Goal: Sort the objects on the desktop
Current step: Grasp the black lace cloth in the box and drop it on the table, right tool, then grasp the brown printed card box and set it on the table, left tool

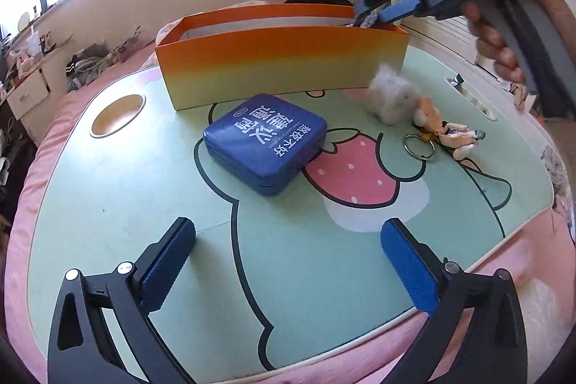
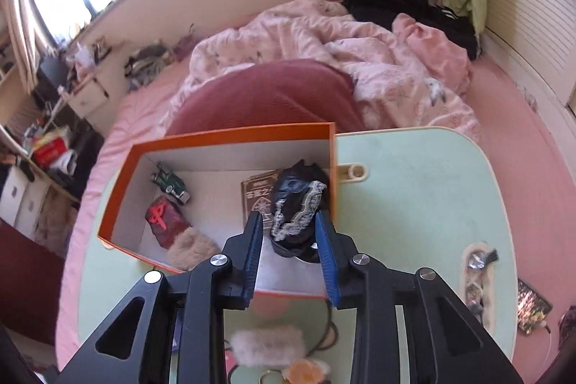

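An orange box point(image 1: 280, 67) stands at the back of the green cartoon table point(image 1: 108, 186). A blue zip pouch point(image 1: 266, 146) with white lettering lies in front of it, straight ahead of my left gripper point(image 1: 288, 229), which is wide open, holds nothing and is short of the pouch. My right gripper point(image 2: 288, 222) hangs over the box's right end point(image 2: 333, 168), shut on a black cloth with white lace point(image 2: 295, 215). It also shows at the top right of the left wrist view point(image 1: 374, 13). A white fluffy ball point(image 1: 392, 99) and a doll keychain point(image 1: 446, 132) lie at the right.
Inside the box lie a green toy car point(image 2: 171, 184), a red item point(image 2: 165, 222), a beige fluffy piece point(image 2: 192, 249) and a brown card point(image 2: 257, 193). The table has a round cup hole point(image 1: 117, 114) at the left. Pink bedding point(image 2: 324, 60) surrounds the table.
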`<state>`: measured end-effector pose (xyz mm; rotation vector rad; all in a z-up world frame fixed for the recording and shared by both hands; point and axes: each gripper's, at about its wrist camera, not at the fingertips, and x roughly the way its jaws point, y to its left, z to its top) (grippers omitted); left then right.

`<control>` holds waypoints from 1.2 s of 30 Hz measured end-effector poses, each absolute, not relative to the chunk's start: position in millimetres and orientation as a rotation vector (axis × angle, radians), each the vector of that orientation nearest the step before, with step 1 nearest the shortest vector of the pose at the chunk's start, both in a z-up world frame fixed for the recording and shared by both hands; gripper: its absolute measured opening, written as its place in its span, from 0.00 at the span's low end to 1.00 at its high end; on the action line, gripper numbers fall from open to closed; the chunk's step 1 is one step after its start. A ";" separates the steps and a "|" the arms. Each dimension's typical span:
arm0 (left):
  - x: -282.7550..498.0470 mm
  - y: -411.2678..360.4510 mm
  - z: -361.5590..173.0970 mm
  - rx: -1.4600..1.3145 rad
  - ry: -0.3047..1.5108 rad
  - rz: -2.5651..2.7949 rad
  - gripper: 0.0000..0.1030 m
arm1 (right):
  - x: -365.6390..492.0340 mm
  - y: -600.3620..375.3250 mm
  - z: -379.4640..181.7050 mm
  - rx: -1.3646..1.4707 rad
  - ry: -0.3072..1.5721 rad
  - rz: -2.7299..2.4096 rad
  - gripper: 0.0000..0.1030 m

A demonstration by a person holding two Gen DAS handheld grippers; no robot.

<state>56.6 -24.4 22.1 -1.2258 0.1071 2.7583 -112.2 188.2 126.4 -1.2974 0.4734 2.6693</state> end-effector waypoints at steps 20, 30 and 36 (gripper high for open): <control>64.6 -19.6 19.6 -1.217 0.104 2.768 1.00 | 10.1 145.9 135.5 -1.142 0.490 3.035 0.14; 65.5 -21.6 20.8 -1.220 0.096 2.787 1.00 | 70.5 151.2 88.7 -1.101 0.315 2.928 0.66; 66.4 -21.5 19.8 -1.227 0.098 2.787 1.00 | 56.1 145.1 46.7 -1.199 0.254 2.752 0.68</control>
